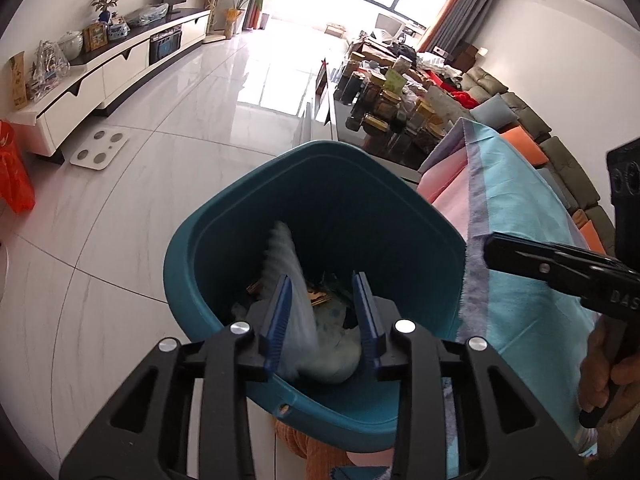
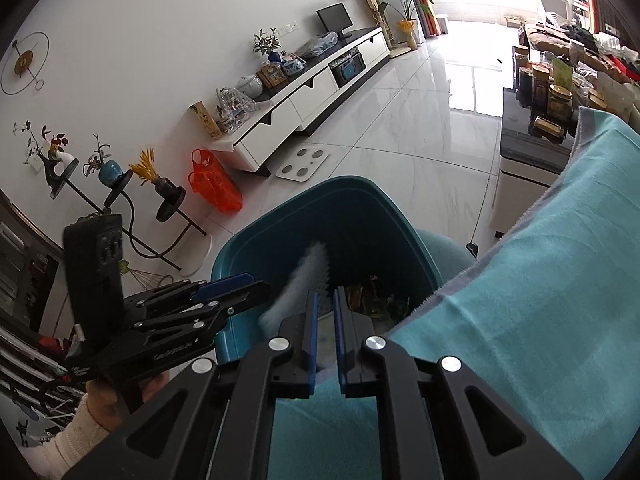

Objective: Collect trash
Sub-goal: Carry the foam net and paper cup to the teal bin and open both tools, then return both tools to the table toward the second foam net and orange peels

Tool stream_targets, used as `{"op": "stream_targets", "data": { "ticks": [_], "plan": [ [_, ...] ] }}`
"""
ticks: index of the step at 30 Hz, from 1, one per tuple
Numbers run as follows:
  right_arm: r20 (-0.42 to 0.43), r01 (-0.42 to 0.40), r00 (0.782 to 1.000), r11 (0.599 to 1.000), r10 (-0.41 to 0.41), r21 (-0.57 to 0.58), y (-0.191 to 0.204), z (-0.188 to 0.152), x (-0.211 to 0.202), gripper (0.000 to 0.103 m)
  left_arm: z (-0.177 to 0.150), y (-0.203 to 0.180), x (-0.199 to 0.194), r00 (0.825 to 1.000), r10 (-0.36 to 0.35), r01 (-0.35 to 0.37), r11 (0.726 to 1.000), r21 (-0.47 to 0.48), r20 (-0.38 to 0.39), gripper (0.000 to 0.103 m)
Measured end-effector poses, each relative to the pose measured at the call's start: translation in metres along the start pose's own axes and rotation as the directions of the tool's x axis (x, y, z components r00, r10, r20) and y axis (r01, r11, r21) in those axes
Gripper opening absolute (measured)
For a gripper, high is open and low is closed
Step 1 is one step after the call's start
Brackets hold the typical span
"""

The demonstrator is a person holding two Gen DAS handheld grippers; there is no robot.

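The left gripper (image 1: 322,312) hung parted over the bin (image 1: 224,216), a wrapper (image 1: 284,256) dropping in among other trash; the right gripper (image 2: 325,336) was nearly shut, empty.

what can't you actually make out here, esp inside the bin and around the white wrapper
- Teal bin bottom: in the left wrist view, hidden by the left gripper; scraps too dark to identify.
- White wrapper: motion-blurred in both views; whether a pad touches it is unclear.
- Bin base: cut off by the blue cloth in the right wrist view.
- Right gripper: whether anything sits between its nearly shut fingers is unclear.
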State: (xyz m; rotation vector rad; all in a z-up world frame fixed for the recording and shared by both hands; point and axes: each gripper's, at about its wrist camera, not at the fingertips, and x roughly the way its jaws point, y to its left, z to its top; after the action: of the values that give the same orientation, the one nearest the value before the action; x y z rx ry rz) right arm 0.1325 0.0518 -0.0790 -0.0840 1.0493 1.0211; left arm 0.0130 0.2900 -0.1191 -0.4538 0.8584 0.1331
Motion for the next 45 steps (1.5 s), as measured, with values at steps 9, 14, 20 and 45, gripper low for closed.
{"op": "stream_targets", "data": {
  "ticks": [9, 14, 20, 45],
  "plan": [
    [0.04, -0.016, 0.999, 1.0, 0.016, 0.014, -0.007, -0.013, -0.027, 0.015, -0.005, -0.01, -0.015, 0.999, -0.013, 0.011, 0.999, 0.039, 0.049, 0.043],
    [0.088, -0.01, 0.996, 1.0, 0.01, -0.004, -0.007, -0.023, -0.054, 0.029, -0.008, -0.036, -0.032, 0.994, -0.05, 0.04, 0.994, 0.103, 0.092, 0.058],
    [0.151, 0.019, 0.988, 1.0, -0.02, 0.009, -0.02, -0.042, -0.094, 0.033, -0.014, -0.077, -0.045, 0.986, -0.13, 0.107, 0.974, 0.197, 0.106, 0.068],
    [0.321, 0.275, 0.869, 0.907, -0.376, 0.32, -0.119, -0.168, -0.265, 0.042, -0.079, -0.301, -0.019, 0.87, -0.452, 0.482, 0.703, 0.523, -0.194, 0.07]
  ]
}}
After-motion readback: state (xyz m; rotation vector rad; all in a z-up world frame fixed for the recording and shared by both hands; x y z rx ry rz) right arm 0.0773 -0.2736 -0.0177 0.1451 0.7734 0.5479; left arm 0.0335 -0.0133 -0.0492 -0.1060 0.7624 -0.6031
